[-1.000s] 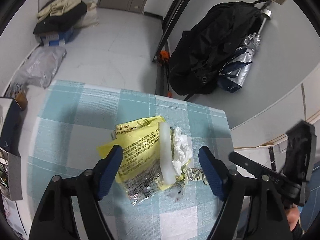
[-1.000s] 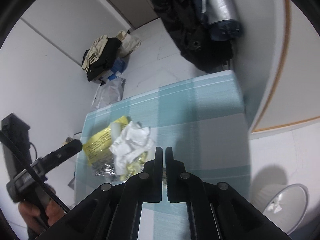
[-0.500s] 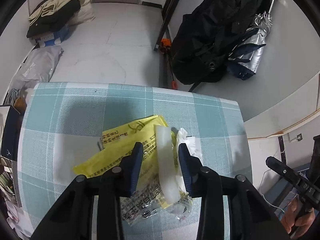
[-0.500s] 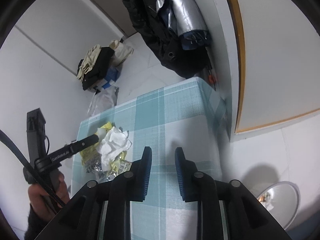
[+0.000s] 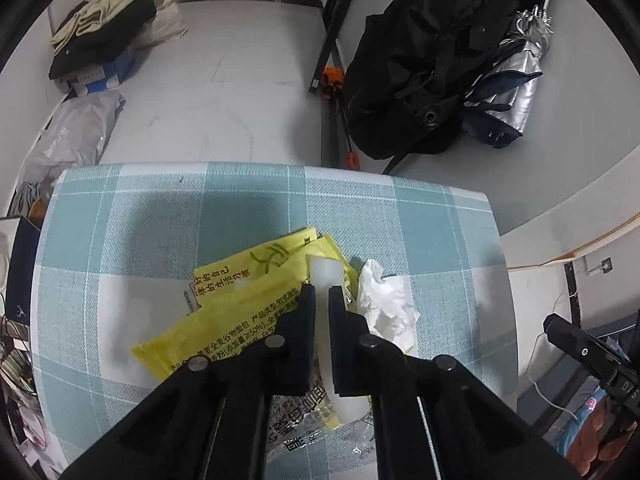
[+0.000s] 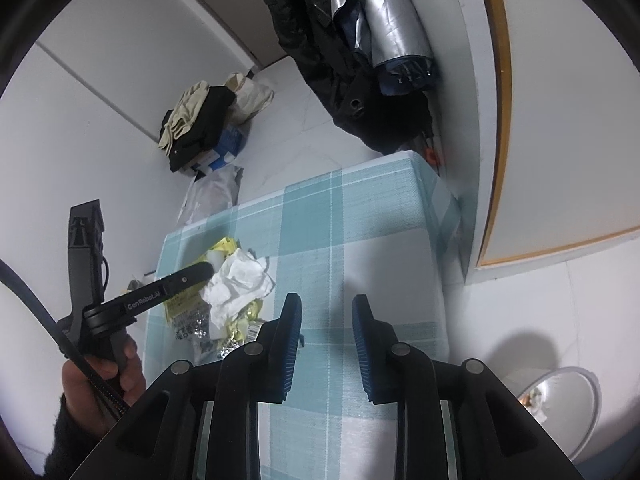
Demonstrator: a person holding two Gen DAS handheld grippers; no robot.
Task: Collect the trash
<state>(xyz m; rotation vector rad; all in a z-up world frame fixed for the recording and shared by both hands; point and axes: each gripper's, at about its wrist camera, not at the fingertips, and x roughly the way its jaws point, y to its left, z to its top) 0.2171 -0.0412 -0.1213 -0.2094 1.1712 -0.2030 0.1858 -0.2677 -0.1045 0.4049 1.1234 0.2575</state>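
White-tiled room; checked counter (image 5: 168, 216) carries trash pile near its middle. Bin (image 6: 568, 404) on floor by counter's right side, some scraps already inside. Yellow wrapper (image 5: 240, 312), crumpled tissue (image 5: 384, 304), foil scraps (image 5: 308, 436) not yet collected. Left gripper (image 5: 322, 300) clamped on white strip (image 5: 326, 272) lying over wrapper, not lifted. Right gripper (image 6: 326, 320) apart, empty, over bare counter. Most of job left.
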